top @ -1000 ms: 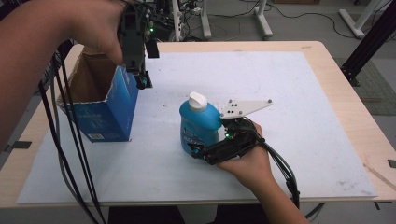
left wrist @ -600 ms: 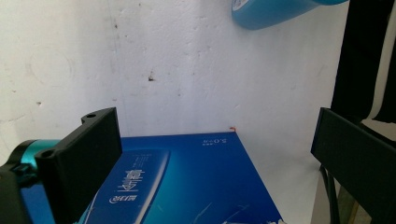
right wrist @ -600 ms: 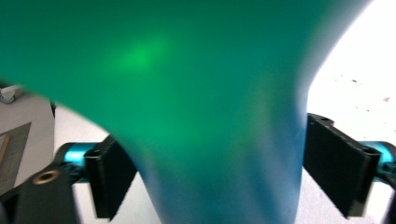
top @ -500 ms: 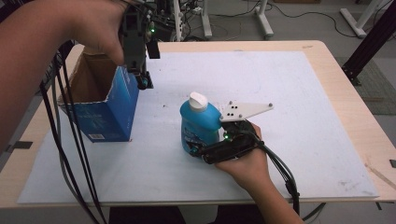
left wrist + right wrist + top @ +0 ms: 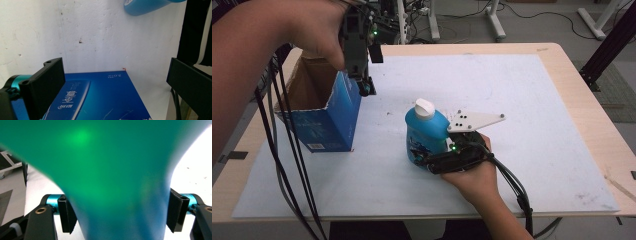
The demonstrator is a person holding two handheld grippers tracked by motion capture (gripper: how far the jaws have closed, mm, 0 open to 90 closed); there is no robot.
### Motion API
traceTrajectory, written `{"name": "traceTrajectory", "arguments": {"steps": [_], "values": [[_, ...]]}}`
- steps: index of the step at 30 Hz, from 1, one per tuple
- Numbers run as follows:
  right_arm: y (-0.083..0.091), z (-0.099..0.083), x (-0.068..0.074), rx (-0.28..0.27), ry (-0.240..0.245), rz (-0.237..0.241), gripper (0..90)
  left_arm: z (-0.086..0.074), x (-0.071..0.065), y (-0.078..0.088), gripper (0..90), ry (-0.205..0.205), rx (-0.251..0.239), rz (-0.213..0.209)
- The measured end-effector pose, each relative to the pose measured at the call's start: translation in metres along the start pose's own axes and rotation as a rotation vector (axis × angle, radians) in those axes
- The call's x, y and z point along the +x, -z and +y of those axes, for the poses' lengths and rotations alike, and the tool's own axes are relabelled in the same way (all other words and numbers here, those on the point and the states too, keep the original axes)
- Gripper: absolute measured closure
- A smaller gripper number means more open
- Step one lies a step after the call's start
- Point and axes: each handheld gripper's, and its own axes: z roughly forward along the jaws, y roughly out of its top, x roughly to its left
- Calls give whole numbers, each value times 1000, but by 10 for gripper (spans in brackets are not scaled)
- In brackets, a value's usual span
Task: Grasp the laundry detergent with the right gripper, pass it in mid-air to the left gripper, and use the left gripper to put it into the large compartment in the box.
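Observation:
A blue bottle point(image 5: 424, 132) with a white cap point(image 5: 424, 106) stands upright near the middle of the white board. My right gripper point(image 5: 424, 159) reaches in from the near side. Its jaws have just been closing, and both pads point(image 5: 68, 216) now rest against the bottle's sides point(image 5: 112, 170). An open-topped blue cardboard box point(image 5: 324, 125) stands at the left. My left gripper point(image 5: 364, 87) hangs pointing down over the box's right wall. Its jaws stand wide open above the box's blue printed side point(image 5: 100, 100). The bottle's base point(image 5: 147, 6) shows at the top of the left gripper view.
A white foam board point(image 5: 512, 100) covers most of the wooden table point(image 5: 602, 125). Black cables point(image 5: 287, 165) trail from the left hand past the box's near left side. A cable point(image 5: 512, 185) runs back from the right gripper along the forearm.

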Motion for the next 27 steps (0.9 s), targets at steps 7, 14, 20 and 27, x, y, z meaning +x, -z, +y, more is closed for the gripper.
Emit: {"name": "traceTrajectory", "arguments": {"steps": [7, 14, 20, 27], "values": [[-1, -1, 1, -3, 5, -9, 298, 0, 0, -1, 17, 3, 1, -2], [-1, -1, 2, -13, 30, -4, 330, 0, 1, -2, 17, 5, 3, -6], [-2, -1, 3, -21, 36, -6, 347, 1, 1, -2, 17, 5, 3, -7], [-2, -2, 3, -24, 43, -12, 397, 1, 1, -3, 18, 6, 6, -7]]}}
